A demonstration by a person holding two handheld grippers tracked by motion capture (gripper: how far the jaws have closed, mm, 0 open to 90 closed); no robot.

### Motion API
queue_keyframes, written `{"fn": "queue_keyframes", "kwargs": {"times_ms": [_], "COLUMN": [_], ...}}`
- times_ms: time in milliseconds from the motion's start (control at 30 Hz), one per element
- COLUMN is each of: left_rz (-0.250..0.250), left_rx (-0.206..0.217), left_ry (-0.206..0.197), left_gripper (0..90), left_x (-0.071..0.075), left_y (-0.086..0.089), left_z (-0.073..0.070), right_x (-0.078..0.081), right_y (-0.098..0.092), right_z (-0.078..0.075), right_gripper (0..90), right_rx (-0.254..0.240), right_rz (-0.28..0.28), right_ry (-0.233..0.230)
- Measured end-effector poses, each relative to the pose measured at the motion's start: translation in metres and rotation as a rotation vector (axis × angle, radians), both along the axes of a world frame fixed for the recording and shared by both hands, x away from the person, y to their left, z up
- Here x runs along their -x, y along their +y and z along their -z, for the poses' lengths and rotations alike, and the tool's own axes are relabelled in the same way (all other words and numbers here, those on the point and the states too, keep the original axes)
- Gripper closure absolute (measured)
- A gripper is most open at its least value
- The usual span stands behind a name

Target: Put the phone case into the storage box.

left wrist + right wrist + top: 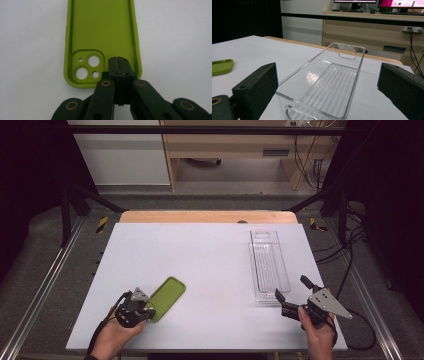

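Note:
A lime-green phone case (167, 297) lies open side up at the table's front left, its camera cut-out toward the person. My left gripper (145, 309) sits at the case's near end, and its jaws are shut. In the left gripper view the case (100, 30) stretches away from the closed tips (118, 60), which overlap its near corner beside the cut-out; nothing shows between them. A clear plastic tray (269, 265) stands empty at the right. My right gripper (290, 286) is open just before the tray's near end. Its view looks along the tray (359, 72) between wide jaws (327, 82).
The white table top (200, 255) ends in a wooden strip at the back. Metal rails and black frame posts flank the table. Cables trail off the right side. A corner of the green case (222, 66) lies far left in the right gripper view.

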State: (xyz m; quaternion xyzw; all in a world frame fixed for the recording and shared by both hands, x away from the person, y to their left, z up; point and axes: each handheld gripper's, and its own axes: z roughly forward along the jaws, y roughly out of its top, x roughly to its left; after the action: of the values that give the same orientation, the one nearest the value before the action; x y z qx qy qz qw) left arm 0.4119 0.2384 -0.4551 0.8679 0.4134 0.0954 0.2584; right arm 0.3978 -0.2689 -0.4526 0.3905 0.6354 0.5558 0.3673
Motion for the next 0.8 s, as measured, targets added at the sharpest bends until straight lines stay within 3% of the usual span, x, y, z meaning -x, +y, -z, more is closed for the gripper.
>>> {"fn": "queue_keyframes", "kwargs": {"times_ms": [100,200,500,600,700,767,800], "left_rz": [-0.005,-0.016,-0.009,-0.013,-0.018,-0.037,-0.046], "left_rx": [-0.007,0.015,-0.004,0.001,0.007,0.005,0.000], "left_ry": [-0.006,-0.009,-0.007,-0.041,-0.108,-0.157,-0.181], "left_gripper": [90.0,90.0,90.0,90.0,87.6,77.4,67.8], "left_x": [0.001,0.002,0.005,0.005,0.005,0.005,0.004], "left_y": [0.004,0.009,0.011,0.011,0.010,0.011,0.011], "left_z": [0.000,0.001,-0.002,-0.010,-0.019,-0.021,-0.021], "right_x": [0.000,0.000,0.000,0.001,0.001,0.000,0.000], "right_y": [0.000,0.000,0.000,-0.002,-0.004,-0.005,-0.005], "right_z": [0.000,0.000,0.000,0.000,-0.001,-0.001,-0.002], "right_gripper": [3.5,3.5,3.5,3.5,3.5,3.5,3.5], "right_rx": [-0.001,-0.001,-0.003,-0.008,-0.019,-0.023,-0.023], "right_rz": [0.002,0.002,0.001,0.003,0.011,0.013,0.012], "right_ry": [0.002,0.000,-0.001,-0.001,-0.004,-0.006,-0.007]}}
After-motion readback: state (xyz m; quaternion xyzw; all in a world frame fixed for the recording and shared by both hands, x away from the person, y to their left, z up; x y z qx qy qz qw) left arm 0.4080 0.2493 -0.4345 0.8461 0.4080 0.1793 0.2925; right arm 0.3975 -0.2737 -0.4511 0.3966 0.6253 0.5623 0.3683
